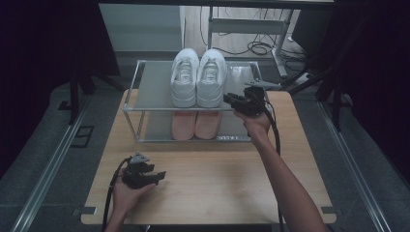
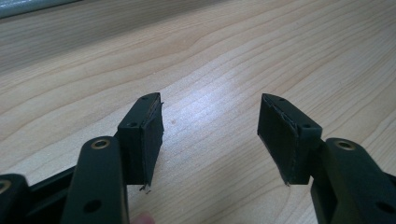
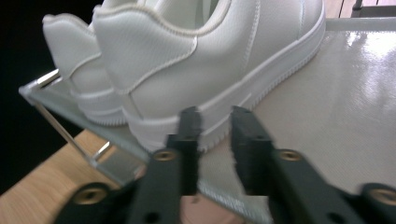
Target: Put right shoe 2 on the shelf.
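right hand-held gripper [image 3: 215,140] parted, seemingly just off white sneaker [image 3: 224,60] heel

My wooden table [image 1: 208,183] carries a two-tier metal rack [image 1: 133,104] at its 12 o'clock edge. Top shelf: white sneaker pair [image 1: 198,77], toes toward 12. Lower shelf: pink pair [image 1: 196,124], directly beneath.

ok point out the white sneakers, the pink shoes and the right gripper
pair of white leather sneakers [image 1: 198,77], high view, between the two tongues
pair of pink shoes [image 1: 195,124], high view, toe ends on lower shelf
right gripper [image 3: 215,122], right gripper view, gap between black fingertips
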A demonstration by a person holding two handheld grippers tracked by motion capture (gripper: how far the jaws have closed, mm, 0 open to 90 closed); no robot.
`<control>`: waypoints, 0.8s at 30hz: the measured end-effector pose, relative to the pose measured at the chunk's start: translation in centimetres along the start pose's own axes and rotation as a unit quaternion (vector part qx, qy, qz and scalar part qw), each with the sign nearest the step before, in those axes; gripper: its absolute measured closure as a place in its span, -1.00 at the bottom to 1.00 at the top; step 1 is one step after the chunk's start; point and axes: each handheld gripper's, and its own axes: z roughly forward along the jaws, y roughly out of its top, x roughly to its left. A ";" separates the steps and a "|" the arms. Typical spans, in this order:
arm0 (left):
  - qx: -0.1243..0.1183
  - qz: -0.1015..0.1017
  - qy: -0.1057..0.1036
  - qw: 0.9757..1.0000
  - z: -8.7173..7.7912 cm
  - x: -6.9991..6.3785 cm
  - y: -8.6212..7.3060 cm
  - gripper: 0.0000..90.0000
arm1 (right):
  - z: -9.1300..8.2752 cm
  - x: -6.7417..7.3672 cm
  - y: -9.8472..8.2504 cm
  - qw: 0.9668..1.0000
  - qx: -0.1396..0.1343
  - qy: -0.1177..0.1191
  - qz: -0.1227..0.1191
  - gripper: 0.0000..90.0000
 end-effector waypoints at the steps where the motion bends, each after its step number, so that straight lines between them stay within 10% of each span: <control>1: 0.000 0.000 0.000 1.000 0.0 0.0 0.0 -0.09 | -0.6 0.0 -0.4 1.000 -0.001 -0.002 -0.008 0.33; 24: -0.011 0.010 -0.003 1.000 -0.5 -0.6 0.4 -0.09 | -9.7 -1.9 -8.7 0.997 -0.038 0.025 -0.056 0.05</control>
